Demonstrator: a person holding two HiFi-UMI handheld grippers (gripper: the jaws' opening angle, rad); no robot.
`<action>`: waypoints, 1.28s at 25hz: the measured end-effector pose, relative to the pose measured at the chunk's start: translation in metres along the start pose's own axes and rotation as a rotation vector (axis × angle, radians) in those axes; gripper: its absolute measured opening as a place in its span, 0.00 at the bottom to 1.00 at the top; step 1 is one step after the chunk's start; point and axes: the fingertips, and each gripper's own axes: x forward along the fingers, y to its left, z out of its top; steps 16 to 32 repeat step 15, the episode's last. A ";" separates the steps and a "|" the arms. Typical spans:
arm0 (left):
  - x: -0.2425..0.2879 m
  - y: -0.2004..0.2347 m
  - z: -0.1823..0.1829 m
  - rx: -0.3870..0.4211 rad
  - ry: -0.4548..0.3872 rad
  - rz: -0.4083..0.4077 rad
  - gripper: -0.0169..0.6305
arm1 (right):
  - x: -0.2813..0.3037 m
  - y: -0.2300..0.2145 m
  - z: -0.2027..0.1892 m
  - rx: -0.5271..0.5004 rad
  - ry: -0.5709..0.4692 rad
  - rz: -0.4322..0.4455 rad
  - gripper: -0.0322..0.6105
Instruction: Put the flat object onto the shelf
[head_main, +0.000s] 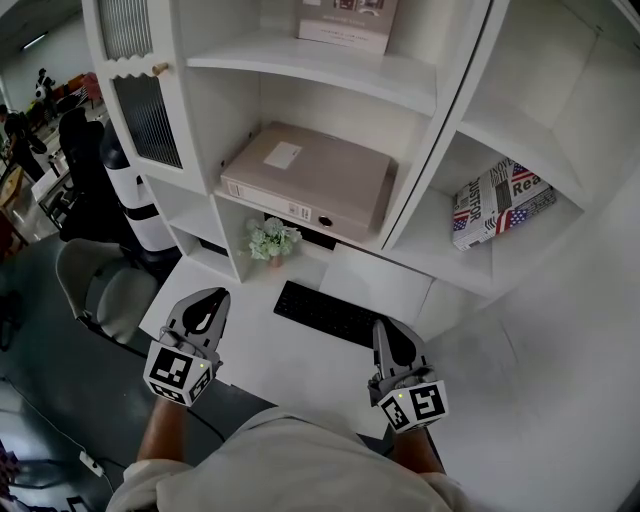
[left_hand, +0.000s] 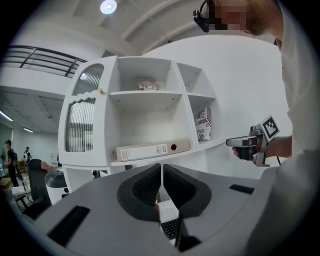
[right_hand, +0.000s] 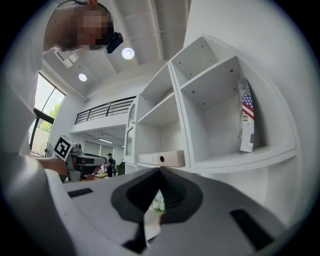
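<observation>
— Head view: where is the flat binder found?
— Lying on the middle shelf, untouched. Left gripper and right gripper are clenched, empty; they are best kept clear of it.

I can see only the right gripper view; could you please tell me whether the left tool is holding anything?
Observer: No, the left tool is shut with nothing between its jaws.
Operator: Thank you. Is anything lying on the desk?
Observer: A black keyboard lies flat on it, below the beige binder.
Operator: And what is on the shelf above that binder?
Observer: A pale flat box sits there.
</observation>
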 end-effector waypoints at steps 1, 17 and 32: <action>-0.001 0.000 -0.001 -0.004 0.002 0.001 0.05 | -0.001 0.001 0.000 -0.001 0.000 0.002 0.05; -0.012 -0.002 -0.002 -0.007 0.001 0.018 0.05 | -0.004 0.007 0.000 -0.001 0.000 0.019 0.05; -0.012 -0.002 -0.002 -0.007 0.001 0.018 0.05 | -0.004 0.007 0.000 -0.001 0.000 0.019 0.05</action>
